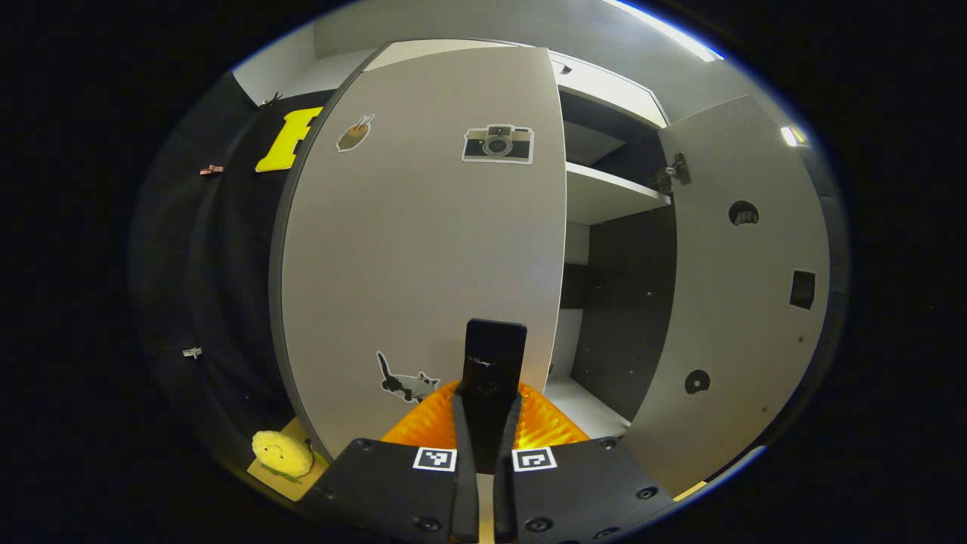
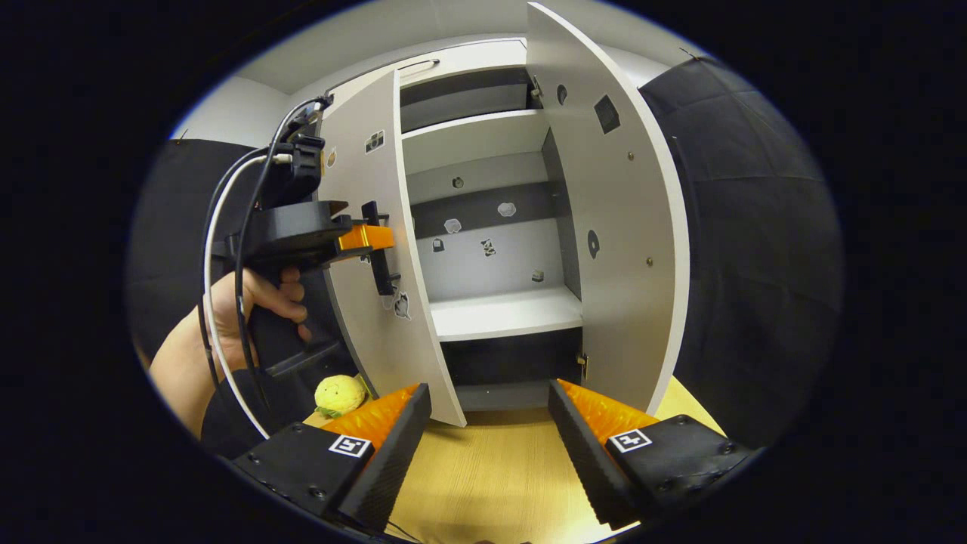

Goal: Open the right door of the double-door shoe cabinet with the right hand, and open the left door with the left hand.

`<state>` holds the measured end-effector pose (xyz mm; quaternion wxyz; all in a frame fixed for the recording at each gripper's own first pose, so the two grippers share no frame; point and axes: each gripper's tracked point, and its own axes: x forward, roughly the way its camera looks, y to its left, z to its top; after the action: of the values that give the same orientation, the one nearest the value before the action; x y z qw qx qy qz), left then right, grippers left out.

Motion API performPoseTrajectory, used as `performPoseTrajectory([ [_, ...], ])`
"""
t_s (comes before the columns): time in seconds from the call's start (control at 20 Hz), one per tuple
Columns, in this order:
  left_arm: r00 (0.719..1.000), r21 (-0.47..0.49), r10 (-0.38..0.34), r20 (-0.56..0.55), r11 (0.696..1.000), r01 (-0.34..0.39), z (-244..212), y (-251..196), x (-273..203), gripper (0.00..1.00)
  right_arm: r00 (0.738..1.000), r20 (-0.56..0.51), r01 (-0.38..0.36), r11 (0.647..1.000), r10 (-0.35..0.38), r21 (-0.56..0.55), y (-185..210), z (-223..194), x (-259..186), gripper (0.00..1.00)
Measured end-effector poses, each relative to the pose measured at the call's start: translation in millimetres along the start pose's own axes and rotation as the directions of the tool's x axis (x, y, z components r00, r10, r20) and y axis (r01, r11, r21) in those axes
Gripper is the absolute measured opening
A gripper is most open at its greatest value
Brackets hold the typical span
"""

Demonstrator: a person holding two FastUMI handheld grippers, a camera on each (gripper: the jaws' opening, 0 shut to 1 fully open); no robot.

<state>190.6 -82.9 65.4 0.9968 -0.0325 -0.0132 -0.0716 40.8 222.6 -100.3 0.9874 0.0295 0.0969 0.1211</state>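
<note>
1. Risk, left side: the left gripper (image 1: 483,423) has its fingers drawn together on the black upright bar handle (image 1: 494,355) of the pale grey left cabinet door (image 1: 423,249). That door stands only partly swung out. A pull that fails to follow the hinge arc could, in my judgement, let the narrow handle slide out of the pinch.
2. Risk, clearance: the small yellow plush toy (image 2: 339,394) lies on the light wooden desk (image 2: 483,461) just beside the left door's lower edge. Further swing may sweep into it.
3. Risk, cable: white and black leads (image 2: 227,249) loop behind the left gripper, near the hand (image 2: 253,302) holding it. They could snag as the arm draws back.
4. Right side: the right gripper (image 2: 491,423) has its fingers wide apart, gripping nothing, low over the desk. The pale grey right cabinet door (image 2: 612,227) stands wide open, so that half looks done.
5. Cabinet contents: the white double-door shoe cabinet (image 2: 483,64) shows two white shelves (image 2: 506,313) carrying no shoes. Several small stickers (image 2: 487,245) dot the back panel; their subjects are too small to identify.
</note>
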Motion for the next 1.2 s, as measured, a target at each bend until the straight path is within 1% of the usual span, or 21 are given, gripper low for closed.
performPoseTrajectory([
  [0.15,1.0,0.01,-0.03,0.002,0.999,0.03,0,4,-10,0.13,0.999,-0.004,0.035,0.999,-0.035,0.013,12,-12,-11,0.98],
  [0.4,0.998,0.008,-0.064,0.023,0.998,0.064,1,21,-54,0.13,0.996,0.005,0.091,0.995,-0.091,0.037,26,-24,-30,0.98],
  [0.6,0.996,0.024,-0.083,0.025,0.996,0.082,1,30,-69,0.13,0.992,0.004,0.123,0.992,-0.123,0.038,30,-29,-38,0.98],
  [0.7,0.996,0.032,-0.081,0.033,0.996,0.08,3,36,-77,0.13,0.992,0.009,0.128,0.991,-0.129,0.046,32,-27,-39,0.98],
  [0.95,0.996,0.014,-0.08,0.033,0.997,0.08,4,60,-102,0.13,0.985,0.029,0.167,0.986,-0.168,0.02,25,-21,-44,0.98],
  [1.2,0.998,0.006,-0.049,0.04,0.999,0.049,5,80,-119,0.12,0.979,0.028,0.202,0.979,-0.203,0.033,12,-22,-48,0.98],
])
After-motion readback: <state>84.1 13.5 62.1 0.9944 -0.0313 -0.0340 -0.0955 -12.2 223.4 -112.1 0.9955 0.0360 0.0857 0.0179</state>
